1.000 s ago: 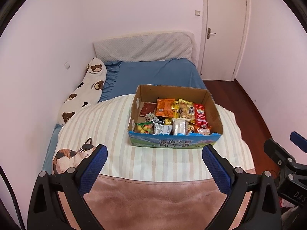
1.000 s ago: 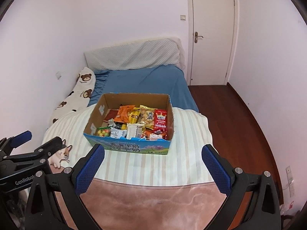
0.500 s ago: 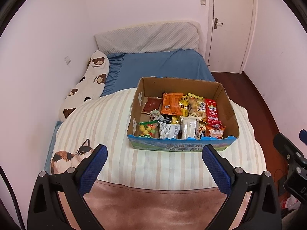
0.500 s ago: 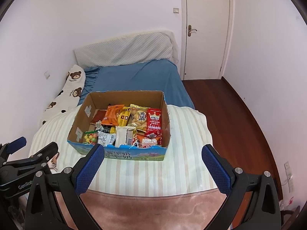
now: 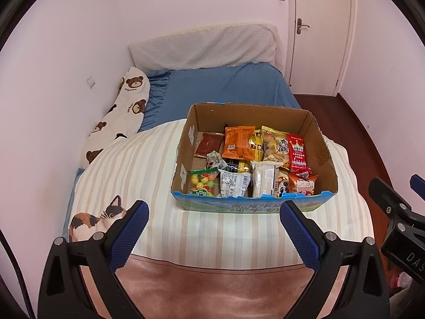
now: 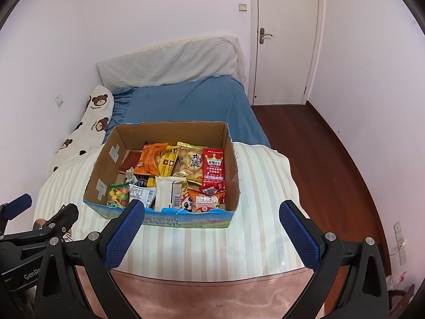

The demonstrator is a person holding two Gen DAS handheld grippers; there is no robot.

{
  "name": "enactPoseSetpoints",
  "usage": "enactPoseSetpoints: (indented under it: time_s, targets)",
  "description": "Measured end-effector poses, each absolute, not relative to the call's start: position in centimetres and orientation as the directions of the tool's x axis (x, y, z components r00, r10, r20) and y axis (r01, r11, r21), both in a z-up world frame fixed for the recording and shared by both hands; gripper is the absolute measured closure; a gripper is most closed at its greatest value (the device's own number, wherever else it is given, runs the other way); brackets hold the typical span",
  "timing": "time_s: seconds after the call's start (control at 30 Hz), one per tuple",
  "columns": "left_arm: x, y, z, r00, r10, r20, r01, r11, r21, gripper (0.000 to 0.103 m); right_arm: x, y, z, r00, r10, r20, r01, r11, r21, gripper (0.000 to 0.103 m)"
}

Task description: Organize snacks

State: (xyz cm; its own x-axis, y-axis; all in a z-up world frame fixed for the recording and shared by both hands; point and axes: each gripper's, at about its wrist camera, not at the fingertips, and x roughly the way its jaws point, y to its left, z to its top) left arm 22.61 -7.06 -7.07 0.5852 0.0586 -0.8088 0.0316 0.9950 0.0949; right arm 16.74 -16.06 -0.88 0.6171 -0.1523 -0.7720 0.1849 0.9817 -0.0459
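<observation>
Both claws are held spread wide and empty short of the cardboard box (image 5: pixel 255 204), the left gripper (image 5: pixel 213 214) before its near-left corner and the right gripper (image 6: pixel 212 212) before its printed near wall, a stance judged suited to reaching in from above. The snacks (image 5: pixel 252 159) are seen already gathered inside the box, packed toward its right side while bare cardboard is left along its left wall; whether sorting is finished or pending cannot be settled. Beyond the box, the blue sheet (image 5: pixel 220 90) and grey pillow (image 5: pixel 204 47) are seen.
</observation>
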Motion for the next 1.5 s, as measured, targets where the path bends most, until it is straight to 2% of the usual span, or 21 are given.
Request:
enactPoseSetpoints:
  time_s: [1.5]
  targets:
    - [22.98, -7.12, -7.57, 0.578, 0.032, -0.815, 0.049, 0.996, 0.073, 0.002, 16.55, -16.29, -0.95, 0.608, -0.174, -0.774, 0.208, 0.976, -0.056, 0.0]
